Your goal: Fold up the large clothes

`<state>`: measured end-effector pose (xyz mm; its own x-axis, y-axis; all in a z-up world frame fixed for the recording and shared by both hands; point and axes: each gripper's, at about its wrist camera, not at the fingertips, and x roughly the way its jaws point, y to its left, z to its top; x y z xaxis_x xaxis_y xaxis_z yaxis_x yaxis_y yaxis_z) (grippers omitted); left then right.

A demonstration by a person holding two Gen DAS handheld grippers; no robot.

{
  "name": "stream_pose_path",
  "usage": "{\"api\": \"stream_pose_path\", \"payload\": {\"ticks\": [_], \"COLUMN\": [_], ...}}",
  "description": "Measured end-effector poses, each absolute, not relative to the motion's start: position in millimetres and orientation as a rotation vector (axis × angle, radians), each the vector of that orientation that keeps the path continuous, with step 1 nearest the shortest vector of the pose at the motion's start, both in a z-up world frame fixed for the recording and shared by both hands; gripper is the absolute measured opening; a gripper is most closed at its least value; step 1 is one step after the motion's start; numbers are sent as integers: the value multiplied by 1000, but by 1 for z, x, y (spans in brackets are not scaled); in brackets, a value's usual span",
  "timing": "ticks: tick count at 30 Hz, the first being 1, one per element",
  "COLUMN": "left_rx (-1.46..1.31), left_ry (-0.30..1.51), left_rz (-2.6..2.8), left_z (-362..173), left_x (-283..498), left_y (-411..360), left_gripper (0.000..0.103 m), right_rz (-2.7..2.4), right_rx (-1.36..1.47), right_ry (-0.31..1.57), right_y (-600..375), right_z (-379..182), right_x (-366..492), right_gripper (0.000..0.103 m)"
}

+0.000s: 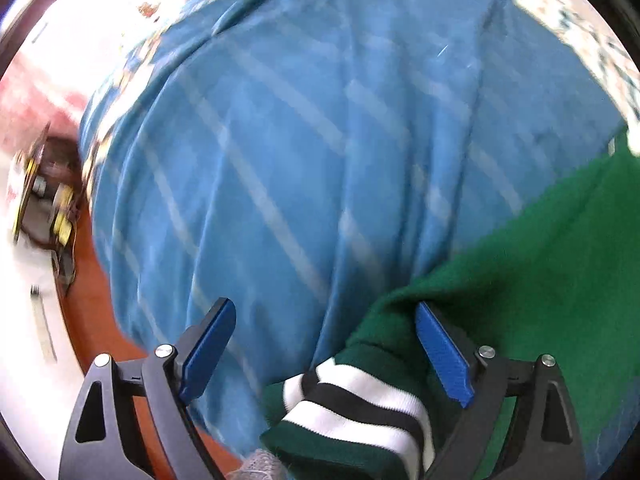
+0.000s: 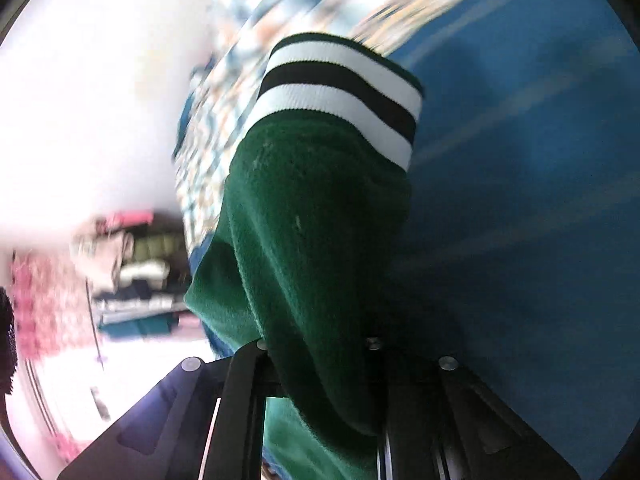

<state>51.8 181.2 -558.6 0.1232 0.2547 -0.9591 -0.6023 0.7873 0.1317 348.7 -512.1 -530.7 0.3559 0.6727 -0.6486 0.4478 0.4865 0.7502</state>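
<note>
A green sweater (image 1: 540, 272) lies on a blue striped bedspread (image 1: 300, 140) at the lower right of the left wrist view. Its sleeve cuff (image 1: 360, 404), striped white and black, lies between the fingers of my left gripper (image 1: 324, 352), which is open and not closed on it. In the right wrist view my right gripper (image 2: 320, 344) is shut on the green sweater's other sleeve (image 2: 312, 220). That sleeve drapes over the fingers and hides them. Its striped cuff (image 2: 340, 92) hangs out ahead above the blue bedspread (image 2: 520, 200).
The bedspread has a floral border (image 1: 560, 12). An orange-brown floor (image 1: 96, 312) and clutter with yellow parts (image 1: 44, 200) lie left of the bed. In the right wrist view a shelf with folded clothes (image 2: 136, 276) stands at the left, beside pink fabric (image 2: 36, 304).
</note>
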Motion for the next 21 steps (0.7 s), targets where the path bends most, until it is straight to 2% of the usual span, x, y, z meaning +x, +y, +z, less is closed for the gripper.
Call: {"api": "stream_pose_path", "payload": {"ticks": [3, 5, 7, 8, 10, 16, 17, 18, 19, 21], "left_rx": [-360, -430, -532, -586, -666, -747, -734, -701, -673, -674], "left_ry": [1206, 1135, 1074, 1054, 1038, 1111, 1106, 1101, 1126, 1103], "left_rz": [588, 579, 597, 607, 616, 530, 522, 517, 521, 539], "left_z": [-525, -504, -484, -478, -475, -517, -520, -526, -534, -536], "left_x": [73, 72, 62, 54, 36, 29, 33, 40, 49, 54], "left_y": [194, 203, 209, 208, 201, 146, 139, 133, 131, 139], "left_gripper": [91, 90, 90, 90, 90, 88, 74, 20, 3, 3], "right_rz": [57, -52, -104, -103, -109, -88, -83, -82, -80, -61], "right_rx": [1123, 1048, 976, 957, 902, 674, 650, 625, 612, 586], "right_ry": [1284, 1380, 1465, 1494, 1551, 1544, 1551, 1560, 1565, 1573], "right_y": [-571, -598, -612, -617, -625, -630, -627, -623, -612, -598], "right_z": [-516, -521, -529, -532, -530, -488, -487, -486, -484, -482], "right_x": [293, 260, 240, 231, 220, 203, 203, 204, 212, 227], "right_gripper": [12, 17, 37, 40, 58, 59, 59, 59, 59, 59]}}
